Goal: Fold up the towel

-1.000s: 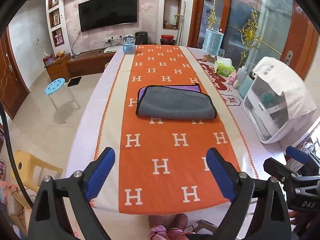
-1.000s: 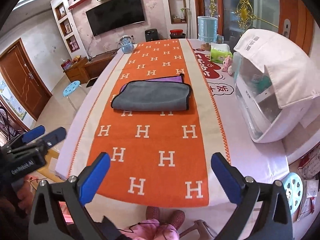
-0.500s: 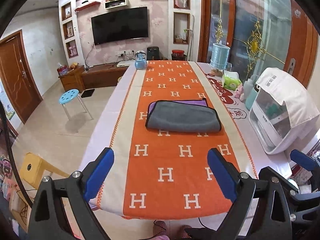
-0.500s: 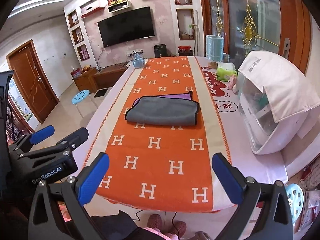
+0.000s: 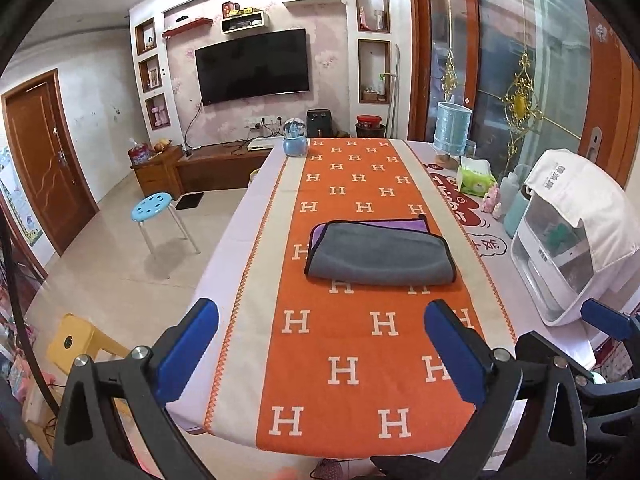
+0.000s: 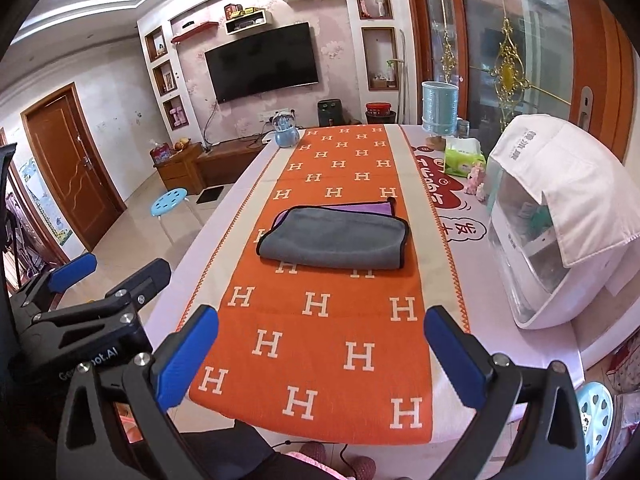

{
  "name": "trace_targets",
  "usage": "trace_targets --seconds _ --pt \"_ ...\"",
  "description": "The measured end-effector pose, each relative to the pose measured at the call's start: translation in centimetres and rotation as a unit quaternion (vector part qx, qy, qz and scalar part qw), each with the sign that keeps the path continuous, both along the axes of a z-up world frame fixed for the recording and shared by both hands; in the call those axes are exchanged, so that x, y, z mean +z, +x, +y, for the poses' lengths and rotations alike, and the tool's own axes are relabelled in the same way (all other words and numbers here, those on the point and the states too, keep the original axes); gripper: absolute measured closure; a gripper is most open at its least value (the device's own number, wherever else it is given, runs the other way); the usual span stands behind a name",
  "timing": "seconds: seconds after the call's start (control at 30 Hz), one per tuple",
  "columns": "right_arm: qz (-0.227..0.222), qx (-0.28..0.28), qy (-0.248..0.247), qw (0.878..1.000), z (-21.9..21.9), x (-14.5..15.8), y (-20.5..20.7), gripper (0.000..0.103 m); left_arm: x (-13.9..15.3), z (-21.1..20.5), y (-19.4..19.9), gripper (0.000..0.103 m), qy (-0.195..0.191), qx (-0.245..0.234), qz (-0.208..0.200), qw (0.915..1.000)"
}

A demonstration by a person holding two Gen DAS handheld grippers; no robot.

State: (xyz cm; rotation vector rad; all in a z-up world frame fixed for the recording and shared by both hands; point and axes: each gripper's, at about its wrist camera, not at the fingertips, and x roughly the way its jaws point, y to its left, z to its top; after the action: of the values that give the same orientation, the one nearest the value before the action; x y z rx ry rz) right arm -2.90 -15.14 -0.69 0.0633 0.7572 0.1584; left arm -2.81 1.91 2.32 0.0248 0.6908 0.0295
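Observation:
A grey towel [image 5: 380,254] with a purple inner side and black trim lies folded in half on the orange H-patterned table runner [image 5: 360,344], mid-table. It also shows in the right wrist view [image 6: 334,242]. My left gripper [image 5: 320,354] is open and empty, held above the table's near edge, well short of the towel. My right gripper [image 6: 320,354] is open and empty, likewise above the near edge. The left gripper also shows at the left of the right wrist view [image 6: 106,276].
A white covered appliance [image 6: 560,220] stands on the table's right side. A tissue pack [image 6: 462,156], a blue cylinder [image 6: 440,108] and a blue ornament [image 6: 285,130] sit at the far end. A blue stool [image 5: 154,204] and a yellow stool [image 5: 76,344] stand on the floor at left.
Both grippers have risen and pulled back from the table, tilting up to show more of the room. The towel has not moved. Both grippers stay open.

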Motion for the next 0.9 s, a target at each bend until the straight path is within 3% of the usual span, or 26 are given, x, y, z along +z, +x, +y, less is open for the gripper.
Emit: trace_targets --seconds 0.9 --pt "0.029 -0.007 0.003 1.000 -0.6 -1.1 1.1 0.000 -0.7 -0.4 1.0 0.001 -0.006 -0.002 0.009 0.9999"
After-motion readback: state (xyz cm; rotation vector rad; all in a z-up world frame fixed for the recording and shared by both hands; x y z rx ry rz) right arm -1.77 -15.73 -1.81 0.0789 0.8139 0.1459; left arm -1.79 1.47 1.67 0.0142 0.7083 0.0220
